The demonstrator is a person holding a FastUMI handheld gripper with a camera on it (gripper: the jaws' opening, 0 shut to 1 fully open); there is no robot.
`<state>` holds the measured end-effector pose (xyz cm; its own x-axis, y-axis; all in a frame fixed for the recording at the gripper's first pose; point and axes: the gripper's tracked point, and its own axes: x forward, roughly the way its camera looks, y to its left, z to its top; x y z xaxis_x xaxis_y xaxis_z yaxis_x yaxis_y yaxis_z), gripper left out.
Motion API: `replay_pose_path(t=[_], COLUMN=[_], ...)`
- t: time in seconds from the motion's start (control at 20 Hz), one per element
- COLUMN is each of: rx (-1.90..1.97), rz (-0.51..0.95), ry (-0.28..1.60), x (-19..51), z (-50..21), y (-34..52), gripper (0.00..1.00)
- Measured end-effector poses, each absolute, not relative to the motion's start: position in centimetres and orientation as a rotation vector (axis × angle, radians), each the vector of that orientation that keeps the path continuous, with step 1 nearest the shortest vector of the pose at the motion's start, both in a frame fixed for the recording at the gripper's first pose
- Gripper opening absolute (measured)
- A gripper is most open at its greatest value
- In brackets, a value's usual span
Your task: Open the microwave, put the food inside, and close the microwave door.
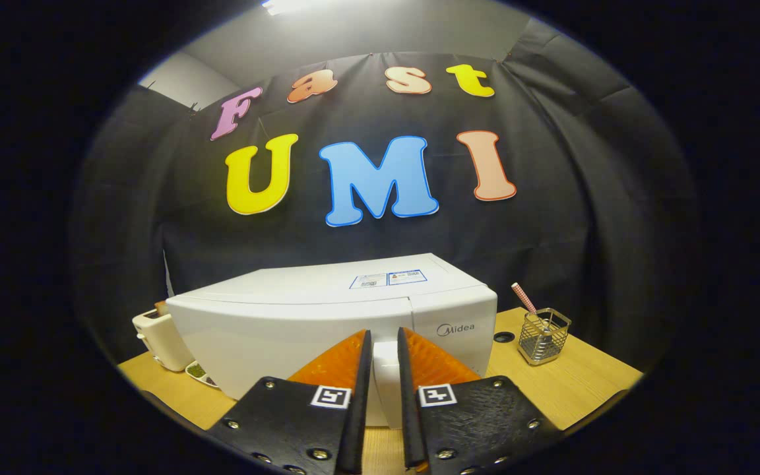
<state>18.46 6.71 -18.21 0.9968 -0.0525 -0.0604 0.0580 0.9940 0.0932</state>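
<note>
A white microwave [301, 330] stands on the wooden table [571, 382] just ahead of me, with its door closed. The door's white vertical handle [385, 376] runs down between my two fingers and fills the narrow gap. My gripper [384, 340] is shut on this handle, a fingertip pressed against each side. A small plate of food [199, 373] with green bits lies on the table at the microwave's left front corner, partly hidden behind it.
A cream toaster [159, 340] stands left of the microwave, beyond the plate. To the microwave's right, a wire mesh holder [543, 336] holds a striped straw, with a round black cable hole [503, 336] beside it. The booth's black cloth hangs close behind.
</note>
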Motion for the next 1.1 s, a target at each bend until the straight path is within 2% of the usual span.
replay_pose_path(t=[0.05,0.1,0.15,0.25,0.75,1.1], rx=[0.079,0.056,0.033,0.018,0.054,0.024], rz=[-0.052,-0.051,-0.049,-0.051,-0.049,-0.074], ry=[0.05,0.049,0.05,0.023,-0.14,-0.179], x=[17.5,16.5,15.2,13.2,6.6,5.3], z=[-17.5,-16.7,-15.7,-12.5,5.1,6.8], y=[6.3,5.9,5.6,4.7,2.9,1.8], gripper=[0.4,0.48,0.68,0.94,0.95,0.95])
